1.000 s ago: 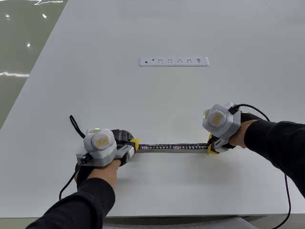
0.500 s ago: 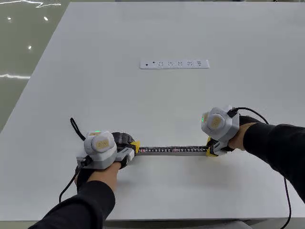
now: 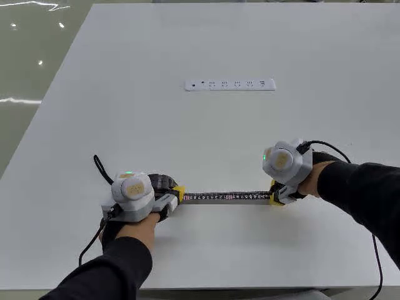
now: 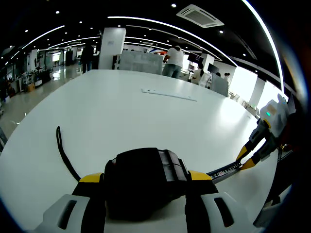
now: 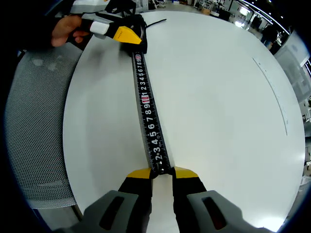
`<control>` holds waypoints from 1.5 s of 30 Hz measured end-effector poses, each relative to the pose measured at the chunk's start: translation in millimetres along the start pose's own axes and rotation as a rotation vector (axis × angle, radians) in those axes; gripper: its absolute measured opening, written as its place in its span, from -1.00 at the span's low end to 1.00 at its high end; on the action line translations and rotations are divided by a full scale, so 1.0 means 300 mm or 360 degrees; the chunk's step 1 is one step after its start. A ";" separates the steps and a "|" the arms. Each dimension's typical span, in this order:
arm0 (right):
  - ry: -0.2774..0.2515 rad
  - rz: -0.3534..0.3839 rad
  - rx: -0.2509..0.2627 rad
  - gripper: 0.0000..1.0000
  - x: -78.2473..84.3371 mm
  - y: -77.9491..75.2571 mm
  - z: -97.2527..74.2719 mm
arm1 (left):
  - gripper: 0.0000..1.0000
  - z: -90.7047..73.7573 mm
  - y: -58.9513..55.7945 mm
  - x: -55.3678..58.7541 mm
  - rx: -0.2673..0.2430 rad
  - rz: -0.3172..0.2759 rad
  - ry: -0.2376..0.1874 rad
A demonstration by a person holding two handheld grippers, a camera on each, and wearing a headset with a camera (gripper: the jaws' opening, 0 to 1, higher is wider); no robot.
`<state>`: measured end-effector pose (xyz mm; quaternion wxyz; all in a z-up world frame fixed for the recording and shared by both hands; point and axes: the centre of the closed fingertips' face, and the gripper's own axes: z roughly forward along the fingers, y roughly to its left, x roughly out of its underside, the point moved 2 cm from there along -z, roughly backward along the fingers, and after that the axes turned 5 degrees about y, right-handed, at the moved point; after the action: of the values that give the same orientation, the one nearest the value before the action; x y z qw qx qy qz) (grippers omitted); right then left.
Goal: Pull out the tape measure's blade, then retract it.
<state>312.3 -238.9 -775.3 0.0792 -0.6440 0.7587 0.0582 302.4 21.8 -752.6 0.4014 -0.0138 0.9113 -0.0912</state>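
"Black tape measure case [image 4: 143,167] sits clamped between the jaws of your left hand-held gripper [image 3: 172,195], near the front edge of the white tabletop [image 3: 206,137]. Why there?"

"You're anchoring it, I'd say: with the case pinned, a pull goes into the blade [image 3: 226,196] instead of dragging the whole tool along."

"And your right hand-held gripper [image 5: 163,173]?"

"Its jaws are nearly closed, pinching the blade's free end beside the lowest numerals. Holding the tip gives you control, which I'd judge matters once the spring wants it back."

"Which way does it run?"

"Its long axis lies straight across in front of you, left to right in the head view, roughly parallel to the near edge and to the power strip [image 3: 230,84] well beyond. Printed face up; numbers climb from your right hand-held gripper toward the case, past a red ten. Resting on the tabletop or just above it, I can't tell."

"Stage?"

"Out a modest length; pulling or returning, one moment won't say."
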 end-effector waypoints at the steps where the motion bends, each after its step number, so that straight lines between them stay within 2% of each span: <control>1: 0.0002 0.0000 0.0000 -0.78 -0.001 0.000 0.000 | 0.24 0.000 0.000 0.000 0.0000 0.0000 0.0001; 45: -0.0016 0.0002 0.0001 -0.78 -0.046 0.003 0.012 | 0.24 0.003 0.001 0.000 -0.0001 -0.0009 0.0008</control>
<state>313.9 -224.9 -776.1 0.0832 -0.6431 0.7588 0.0611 303.1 22.0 -753.4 0.3987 -0.0162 0.9123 -0.0921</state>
